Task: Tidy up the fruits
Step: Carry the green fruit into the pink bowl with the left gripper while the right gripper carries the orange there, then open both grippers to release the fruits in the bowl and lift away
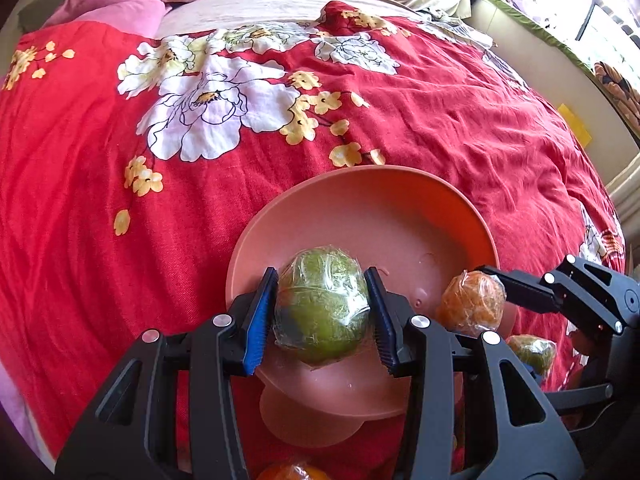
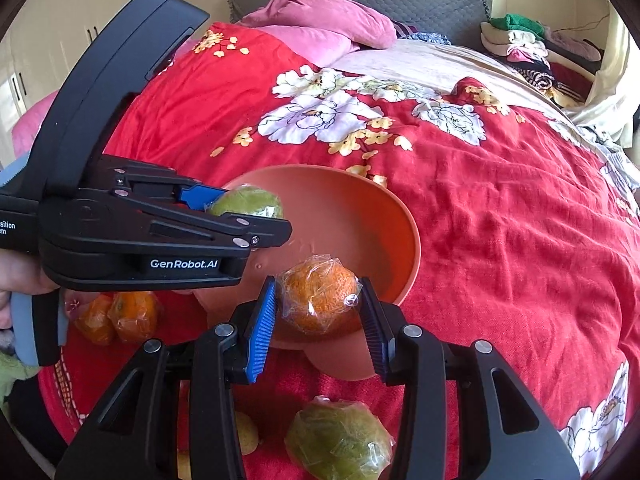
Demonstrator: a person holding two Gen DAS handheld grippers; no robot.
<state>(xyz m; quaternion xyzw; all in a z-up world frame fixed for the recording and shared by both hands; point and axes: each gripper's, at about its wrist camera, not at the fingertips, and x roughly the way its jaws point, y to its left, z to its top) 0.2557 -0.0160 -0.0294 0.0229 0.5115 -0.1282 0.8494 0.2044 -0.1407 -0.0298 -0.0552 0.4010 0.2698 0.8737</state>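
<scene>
A pink bowl (image 1: pixel 400 208) rests on the red flowered bedspread. My left gripper (image 1: pixel 322 312) is shut on a green fruit (image 1: pixel 322 304) wrapped in clear film, held over the bowl's near side. In the right wrist view the same green fruit (image 2: pixel 250 206) shows in the left gripper (image 2: pixel 256 216) above the bowl (image 2: pixel 400 216). My right gripper (image 2: pixel 318 304) is shut on a film-wrapped orange fruit (image 2: pixel 320 300) at the bowl's near rim. From the left wrist view that orange fruit (image 1: pixel 472 304) sits at the bowl's right edge in the right gripper (image 1: pixel 486 296).
Loose wrapped fruits lie on the bedspread near me: a green one (image 2: pixel 340 440), two orange ones (image 2: pixel 120 316), a yellowish one (image 2: pixel 246 432). Pink pillows (image 2: pixel 316 24) and piled clothes (image 2: pixel 520 40) lie at the bed's far end. A hand (image 2: pixel 16 292) grips the left tool.
</scene>
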